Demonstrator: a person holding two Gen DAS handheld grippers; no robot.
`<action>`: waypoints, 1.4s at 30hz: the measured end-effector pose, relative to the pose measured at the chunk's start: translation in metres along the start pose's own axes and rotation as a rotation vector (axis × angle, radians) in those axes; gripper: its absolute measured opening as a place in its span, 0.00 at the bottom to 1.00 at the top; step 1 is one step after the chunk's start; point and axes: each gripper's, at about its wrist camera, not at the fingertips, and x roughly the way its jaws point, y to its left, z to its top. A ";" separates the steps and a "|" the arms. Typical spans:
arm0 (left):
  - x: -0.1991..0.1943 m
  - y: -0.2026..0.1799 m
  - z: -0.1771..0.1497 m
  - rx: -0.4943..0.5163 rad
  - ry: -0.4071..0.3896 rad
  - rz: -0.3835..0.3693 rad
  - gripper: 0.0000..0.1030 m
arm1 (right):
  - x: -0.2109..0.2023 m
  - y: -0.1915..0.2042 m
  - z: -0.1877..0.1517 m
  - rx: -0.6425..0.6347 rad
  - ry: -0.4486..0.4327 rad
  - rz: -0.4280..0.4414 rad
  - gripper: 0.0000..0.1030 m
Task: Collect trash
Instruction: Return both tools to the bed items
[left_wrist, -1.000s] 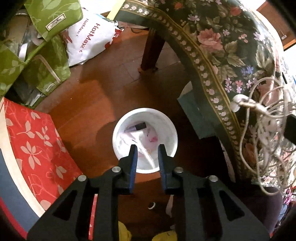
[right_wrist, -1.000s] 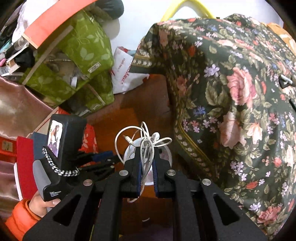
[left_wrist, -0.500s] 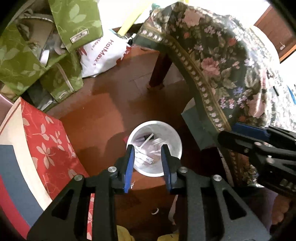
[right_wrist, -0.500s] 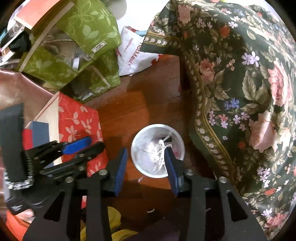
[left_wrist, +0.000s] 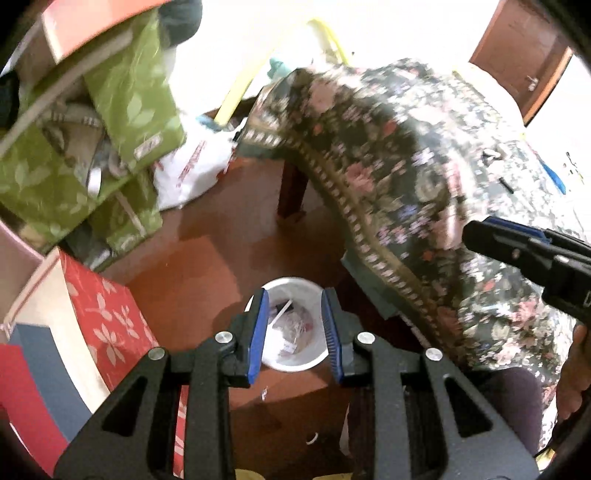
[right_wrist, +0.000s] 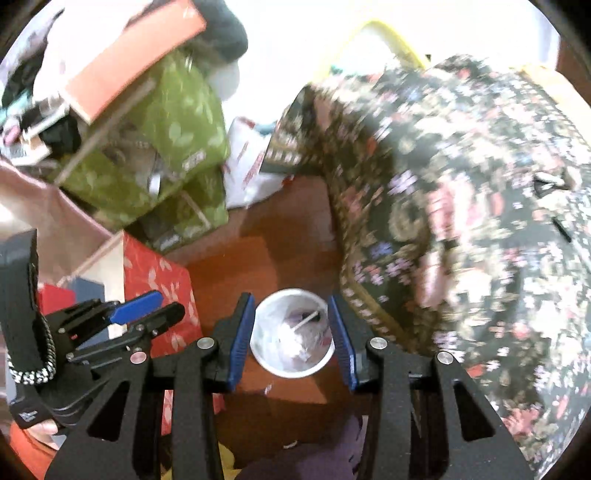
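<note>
A white trash bucket (left_wrist: 295, 363) stands on the red-brown floor below both grippers, with crumpled white trash and a tangle of white cable inside; it also shows in the right wrist view (right_wrist: 291, 367). My left gripper (left_wrist: 294, 330) is open and empty, high above the bucket. My right gripper (right_wrist: 291, 332) is open and empty, also high above it. The right gripper shows at the right edge of the left wrist view (left_wrist: 524, 254); the left gripper shows at the left of the right wrist view (right_wrist: 140, 314).
A table with a dark floral cloth (left_wrist: 424, 184) fills the right side, small items lying on top. Green leaf-print bags (left_wrist: 92, 147) and a white plastic bag (left_wrist: 192, 170) stand at the back left. A red floral cushion (left_wrist: 103, 325) lies at the left.
The right gripper opened and dropped the white cable into the bucket. Both grippers then rose away from the bucket, and the left jaws widened.
</note>
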 end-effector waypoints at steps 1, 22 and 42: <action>-0.005 -0.005 0.003 0.007 -0.014 -0.005 0.28 | -0.006 -0.002 0.001 0.004 -0.018 -0.005 0.36; -0.040 -0.190 0.075 0.250 -0.199 -0.148 0.35 | -0.130 -0.141 -0.007 0.164 -0.276 -0.186 0.36; 0.090 -0.291 0.118 0.310 -0.056 -0.202 0.46 | -0.041 -0.292 0.008 0.072 -0.068 -0.318 0.47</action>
